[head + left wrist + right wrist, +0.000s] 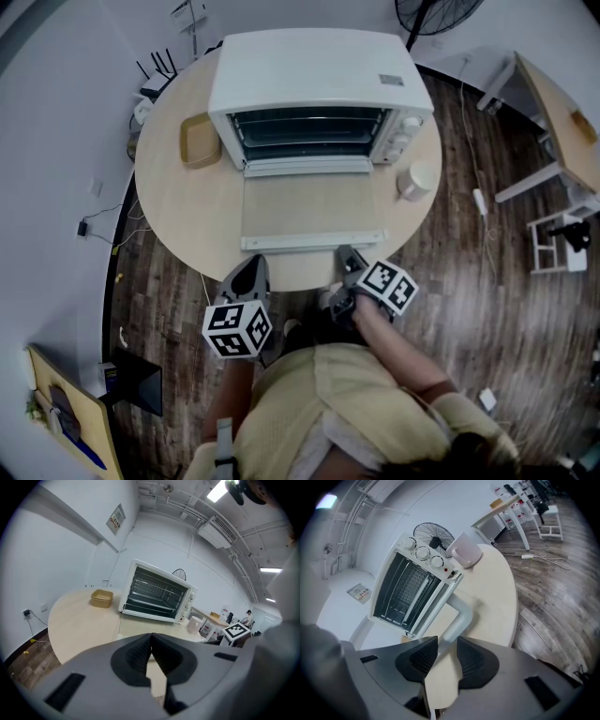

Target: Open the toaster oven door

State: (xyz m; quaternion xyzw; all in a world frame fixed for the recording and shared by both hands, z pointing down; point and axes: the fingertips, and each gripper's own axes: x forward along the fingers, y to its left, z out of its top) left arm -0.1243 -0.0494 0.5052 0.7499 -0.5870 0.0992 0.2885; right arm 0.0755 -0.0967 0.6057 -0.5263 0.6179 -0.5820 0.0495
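The white toaster oven (314,70) stands at the back of the round table (178,216). Its door (312,206) lies folded down flat, with the handle bar (314,241) toward me, and the dark racks inside show. At the table's near edge my right gripper (349,260) is open, and the right end of the handle (457,620) sits just ahead of its tips (446,644), the pads clear of it. My left gripper (251,272) hovers by the near edge left of it, jaws shut on nothing (151,641). In the left gripper view the oven (159,595) faces me.
A tan tray (199,141) lies left of the oven, and a white cup (415,180) stands at its right. A fan (436,11) stands behind the table. Another table (562,122) and a stool are off to the right, on the wood floor.
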